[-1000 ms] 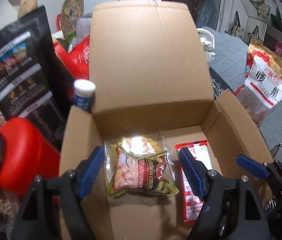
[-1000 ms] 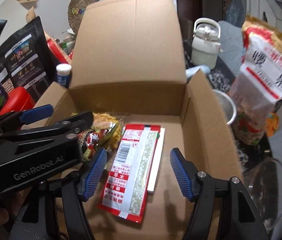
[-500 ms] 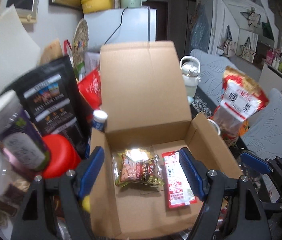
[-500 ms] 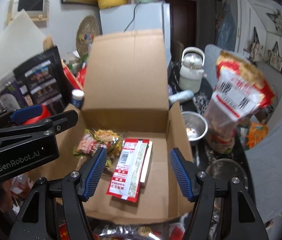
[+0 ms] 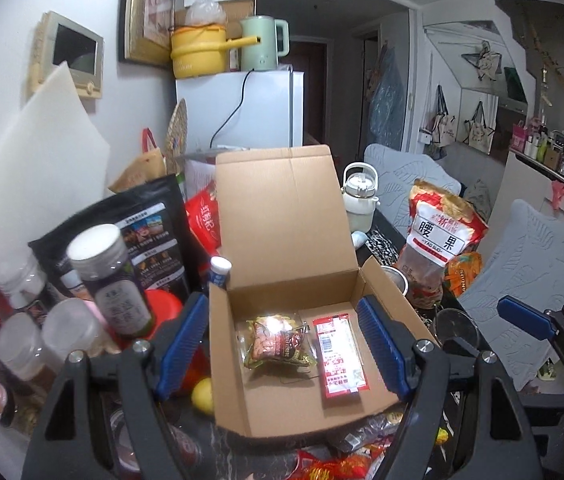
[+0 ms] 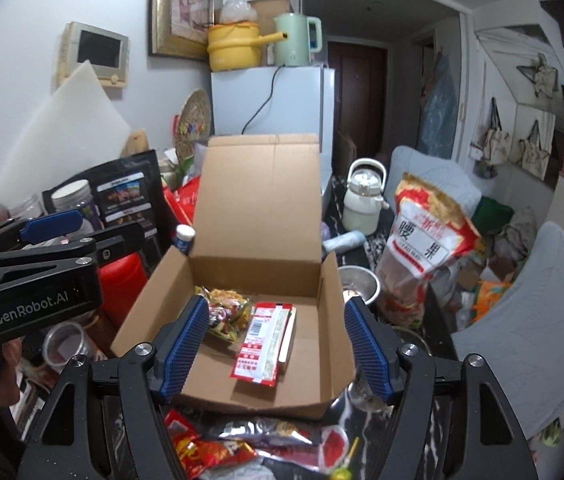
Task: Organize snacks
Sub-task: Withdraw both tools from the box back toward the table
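A: The cardboard box (image 5: 293, 408) is sitting open on the cluttered table, its lid flap standing upright, and it is holding two snacks side by side: a crinkly clear-and-green packet (image 5: 278, 346) on the left and a flat red-and-white sachet (image 5: 339, 360) to its right. So the sorting is looking barely begun.

B: Agreed. Shiny red and silver foil wrappers (image 6: 218, 450) are lying loose just in front of the box, and a tall cashew bag (image 6: 425, 240), glossy and puffed, is standing to its right, apart from it.

A: What are the tongs doing?

B: The left tongs (image 5: 283, 350) are gaping with nothing gripped; the box is merely showing between the ribbed blue pads (image 5: 184, 344). The right tongs (image 6: 276, 350) are likewise released, their jaws having just been widening, with nothing between them but the view of the box below.

A: And to the left of the box?

B: Smooth plastic jars (image 5: 110, 280) and a matte black pouch (image 5: 154, 240) are crowding that side.
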The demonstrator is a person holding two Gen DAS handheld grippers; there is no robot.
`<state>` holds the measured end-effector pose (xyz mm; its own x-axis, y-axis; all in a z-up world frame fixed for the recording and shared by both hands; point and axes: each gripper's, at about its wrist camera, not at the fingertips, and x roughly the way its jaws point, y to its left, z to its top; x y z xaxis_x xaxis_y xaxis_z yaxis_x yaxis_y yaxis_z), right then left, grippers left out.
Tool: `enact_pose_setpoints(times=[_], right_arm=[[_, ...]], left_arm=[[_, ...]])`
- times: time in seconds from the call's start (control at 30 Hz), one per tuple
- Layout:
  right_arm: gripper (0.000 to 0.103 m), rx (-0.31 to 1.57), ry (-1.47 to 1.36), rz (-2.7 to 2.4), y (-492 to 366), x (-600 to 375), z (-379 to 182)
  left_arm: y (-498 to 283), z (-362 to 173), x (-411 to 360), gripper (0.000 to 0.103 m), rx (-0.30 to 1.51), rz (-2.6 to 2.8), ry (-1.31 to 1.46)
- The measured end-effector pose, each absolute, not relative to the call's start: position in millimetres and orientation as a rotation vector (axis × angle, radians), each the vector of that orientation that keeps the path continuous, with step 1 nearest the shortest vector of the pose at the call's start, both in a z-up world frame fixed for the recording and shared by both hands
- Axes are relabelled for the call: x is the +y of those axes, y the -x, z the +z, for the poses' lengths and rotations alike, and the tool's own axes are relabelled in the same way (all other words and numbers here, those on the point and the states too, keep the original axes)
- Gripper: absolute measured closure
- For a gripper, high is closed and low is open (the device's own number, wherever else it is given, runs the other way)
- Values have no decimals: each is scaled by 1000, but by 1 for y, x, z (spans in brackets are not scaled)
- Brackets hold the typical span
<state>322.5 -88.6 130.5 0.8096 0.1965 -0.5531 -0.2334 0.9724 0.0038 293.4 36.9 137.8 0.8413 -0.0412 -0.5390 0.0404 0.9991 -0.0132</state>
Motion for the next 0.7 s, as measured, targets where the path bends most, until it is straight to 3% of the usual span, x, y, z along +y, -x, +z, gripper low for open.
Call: enact_pose_setpoints(times=[0.43, 0.5, 0.57, 0.7], right_arm=[[21, 487, 98, 243, -255, -87, 152], [21, 480, 98, 248, -246, -88, 152], [21, 474, 102, 244, -237, -89, 151], [21, 471, 96, 240, -221, -90, 146]], left_arm=[[-238, 145, 44, 26, 525, -80, -38], [-230, 144, 45, 21, 522, -84, -41], [-221, 142, 47, 4, 510, -92, -33], [-202, 136, 49, 3, 496, -96, -42]])
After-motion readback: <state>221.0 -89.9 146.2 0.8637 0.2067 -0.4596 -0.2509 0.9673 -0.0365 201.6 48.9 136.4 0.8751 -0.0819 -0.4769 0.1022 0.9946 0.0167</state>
